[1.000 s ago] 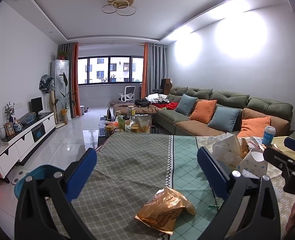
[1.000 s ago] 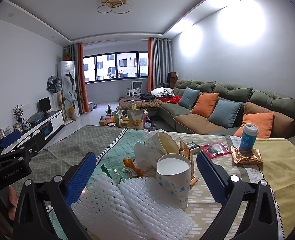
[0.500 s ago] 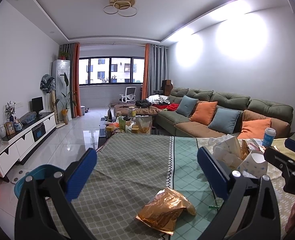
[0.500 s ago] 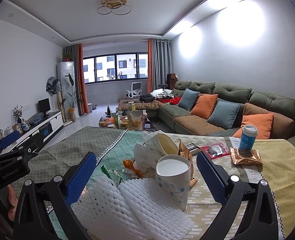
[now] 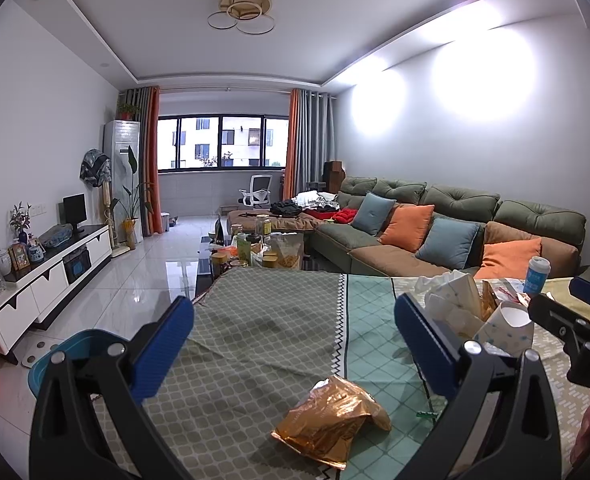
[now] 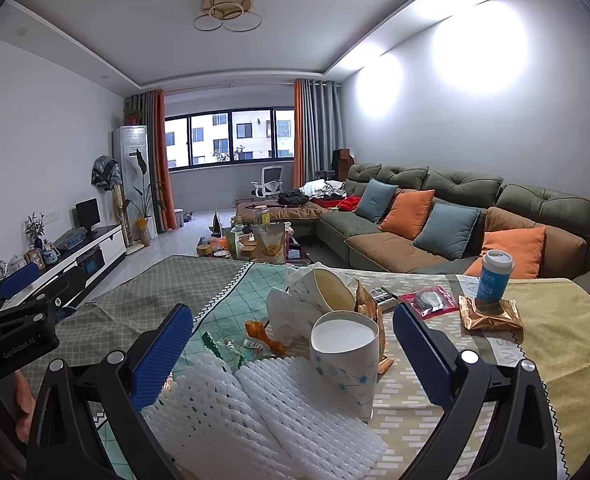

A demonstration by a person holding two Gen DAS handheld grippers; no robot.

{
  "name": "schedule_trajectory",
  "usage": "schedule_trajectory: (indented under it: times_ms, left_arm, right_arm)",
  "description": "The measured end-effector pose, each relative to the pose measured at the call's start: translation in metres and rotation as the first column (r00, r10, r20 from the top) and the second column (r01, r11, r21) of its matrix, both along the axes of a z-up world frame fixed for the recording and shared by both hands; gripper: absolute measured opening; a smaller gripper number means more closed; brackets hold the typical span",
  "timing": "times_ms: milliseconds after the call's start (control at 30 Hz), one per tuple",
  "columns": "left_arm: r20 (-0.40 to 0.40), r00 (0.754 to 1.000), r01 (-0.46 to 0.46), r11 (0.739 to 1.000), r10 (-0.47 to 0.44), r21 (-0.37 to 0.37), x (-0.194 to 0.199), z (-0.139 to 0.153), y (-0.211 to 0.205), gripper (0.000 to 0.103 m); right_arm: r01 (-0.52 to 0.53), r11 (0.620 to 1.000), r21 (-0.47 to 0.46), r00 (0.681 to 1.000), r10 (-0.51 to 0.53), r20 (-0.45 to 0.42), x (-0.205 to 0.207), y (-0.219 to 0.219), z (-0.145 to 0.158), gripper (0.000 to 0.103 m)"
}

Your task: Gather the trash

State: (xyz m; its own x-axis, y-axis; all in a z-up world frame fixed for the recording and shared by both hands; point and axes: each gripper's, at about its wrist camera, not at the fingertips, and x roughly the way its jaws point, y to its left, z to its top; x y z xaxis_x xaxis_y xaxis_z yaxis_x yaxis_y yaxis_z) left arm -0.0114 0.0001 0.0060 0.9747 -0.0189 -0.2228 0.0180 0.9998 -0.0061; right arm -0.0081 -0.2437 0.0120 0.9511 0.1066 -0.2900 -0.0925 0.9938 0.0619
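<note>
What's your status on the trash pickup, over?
Both claws open, empty: left claw, right claw. Gold wrapper flat on tablecloth below left. Paper cup and foam netting under right. Nothing blocking.

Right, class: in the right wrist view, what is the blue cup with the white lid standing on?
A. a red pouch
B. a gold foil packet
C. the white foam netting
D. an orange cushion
B: the blue cup stands upright on a crumpled gold foil packet on the tablecloth.
</note>
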Motion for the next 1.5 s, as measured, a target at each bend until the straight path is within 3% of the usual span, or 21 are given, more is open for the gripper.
schedule_trajectory:
  times_ms: [1067,1500]
  left_arm:
    - [0.001,1.0,-0.004,1.0,0.004,-0.003,-0.002,-0.004,0.0,0.1]
    - [-0.046,0.999,0.016,1.0,-0.016,0.001,0.003,-0.015,0.008,0.1]
  right_arm:
    - [-0.006,1.0,0.002,1.0,0.006,0.001,0.002,0.004,0.002,0.1]
    - [-0.083,0.997,0.001,0.995,0.083,-0.048,0.004,0.01,-0.012,0.1]
